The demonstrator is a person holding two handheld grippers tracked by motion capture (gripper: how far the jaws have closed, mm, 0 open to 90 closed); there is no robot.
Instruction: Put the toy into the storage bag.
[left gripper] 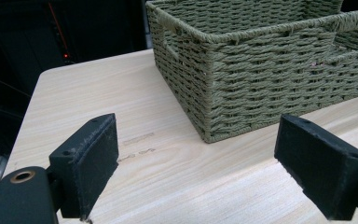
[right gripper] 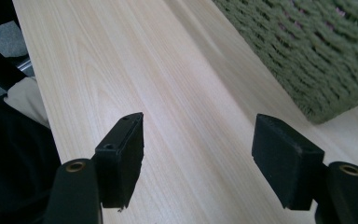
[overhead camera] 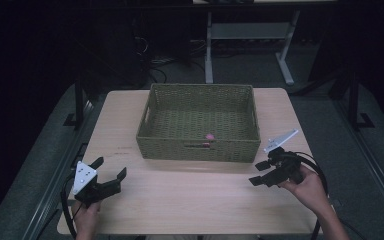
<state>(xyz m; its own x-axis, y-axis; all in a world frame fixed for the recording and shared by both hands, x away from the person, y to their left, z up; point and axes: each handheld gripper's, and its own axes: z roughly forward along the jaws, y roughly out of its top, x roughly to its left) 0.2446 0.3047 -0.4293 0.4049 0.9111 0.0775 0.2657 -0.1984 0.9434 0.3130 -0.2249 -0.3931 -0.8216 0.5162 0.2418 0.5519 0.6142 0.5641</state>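
1. Both my tongs gape wide, holding nothing: left gripper (overhead camera: pixel 109 176), right gripper (overhead camera: pixel 261 172).
2. The basket (overhead camera: pixel 198 149) sits at twelve o'clock; a small pink thing (overhead camera: pixel 209 136), perhaps a toy, lies inside, nearer my right.

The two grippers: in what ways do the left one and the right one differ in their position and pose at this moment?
The left gripper is near the table's front left corner, well away from the green woven basket; the right gripper is by the basket's front right corner. The left jaws point toward the basket; the right jaws point leftward across the table. Both are open and hold nothing.
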